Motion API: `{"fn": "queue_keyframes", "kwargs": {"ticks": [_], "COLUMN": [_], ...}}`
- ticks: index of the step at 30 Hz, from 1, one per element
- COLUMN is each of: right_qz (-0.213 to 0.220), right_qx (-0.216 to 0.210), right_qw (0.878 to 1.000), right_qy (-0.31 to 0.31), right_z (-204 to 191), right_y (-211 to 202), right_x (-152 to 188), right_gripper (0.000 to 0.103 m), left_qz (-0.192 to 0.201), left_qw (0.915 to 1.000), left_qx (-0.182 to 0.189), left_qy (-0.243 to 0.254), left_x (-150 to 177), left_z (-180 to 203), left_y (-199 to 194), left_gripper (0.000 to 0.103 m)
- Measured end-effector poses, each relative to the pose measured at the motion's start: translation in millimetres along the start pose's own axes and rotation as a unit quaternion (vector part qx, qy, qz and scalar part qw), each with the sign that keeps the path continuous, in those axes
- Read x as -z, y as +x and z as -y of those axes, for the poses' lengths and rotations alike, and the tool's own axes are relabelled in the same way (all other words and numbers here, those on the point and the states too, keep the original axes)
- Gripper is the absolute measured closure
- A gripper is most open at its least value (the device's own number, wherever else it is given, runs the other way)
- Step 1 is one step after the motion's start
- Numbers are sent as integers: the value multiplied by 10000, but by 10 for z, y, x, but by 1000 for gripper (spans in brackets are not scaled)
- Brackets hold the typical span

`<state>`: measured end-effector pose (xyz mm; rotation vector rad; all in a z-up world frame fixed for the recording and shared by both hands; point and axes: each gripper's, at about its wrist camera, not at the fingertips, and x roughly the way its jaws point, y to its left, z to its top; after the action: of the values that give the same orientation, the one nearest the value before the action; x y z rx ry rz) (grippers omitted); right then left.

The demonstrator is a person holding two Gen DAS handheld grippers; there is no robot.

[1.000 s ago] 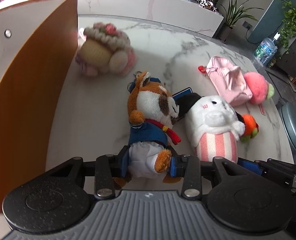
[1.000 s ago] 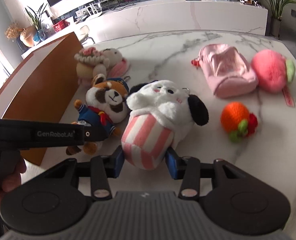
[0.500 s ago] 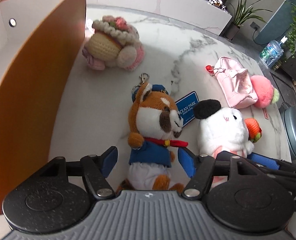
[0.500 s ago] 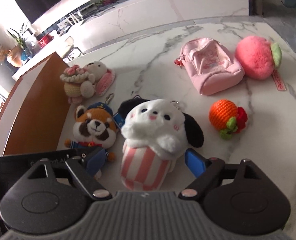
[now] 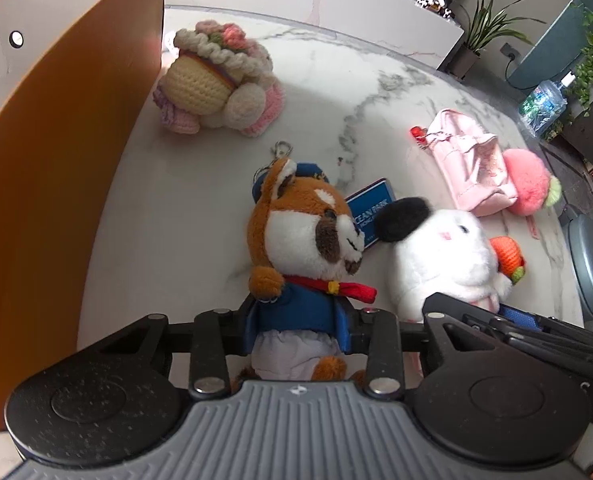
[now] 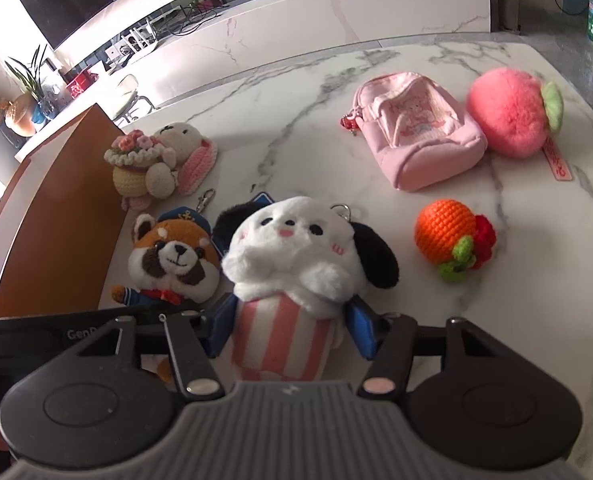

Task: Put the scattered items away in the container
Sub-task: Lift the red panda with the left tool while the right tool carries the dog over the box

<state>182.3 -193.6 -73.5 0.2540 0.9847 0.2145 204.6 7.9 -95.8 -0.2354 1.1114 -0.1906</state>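
Note:
A red panda plush (image 5: 300,240) in a blue sailor coat sits on the marble table (image 5: 200,200); my left gripper (image 5: 298,328) is shut on its body. It also shows in the right wrist view (image 6: 172,256). A white dog plush (image 6: 296,256) with a pink striped body sits beside it; my right gripper (image 6: 290,328) is shut on its striped body. The orange-walled container (image 5: 64,168) stands at the left, close to the red panda plush.
A crocheted bunny with flowers (image 6: 156,164) lies by the container. A pink mini backpack (image 6: 416,136), a pink peach plush (image 6: 512,112) and a crocheted orange (image 6: 448,240) lie to the right. A blue tag (image 5: 370,210) lies behind the plushes.
Half a second ago both grippers stood open around their plushes. Both have closed on them since.

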Motion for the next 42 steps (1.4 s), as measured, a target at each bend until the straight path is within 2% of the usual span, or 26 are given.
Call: {"fn": "queue_keyframes", "kwargs": {"ticks": [10,19,31,42], "right_qz": [631,1251,1642,1743], "right_qx": [-7,-164,-570,-964], "right_qw": [9973,9894,9767,9663], "right_qy": [-378,-723,-1260,-1632], "right_z": [-284,-644,-1260,-2028], "right_y": [-532,-1083,-1436,-1297], "right_x": [-46,-72,-171,-497], "right_gripper": [43,44,44,44], "left_qz": [619,1270,1903,2239], "left_qw": [9979,9914,9817,9731], "left_qx": [172,313,-15,-518], "left_qy": [81,99,76,134], "left_x": [37,75,-111,-542], "left_z": [64,31,-255,-696], "left_y": [-690,-1400,-2035,-2378], "left_gripper": [61,61,61,61]}}
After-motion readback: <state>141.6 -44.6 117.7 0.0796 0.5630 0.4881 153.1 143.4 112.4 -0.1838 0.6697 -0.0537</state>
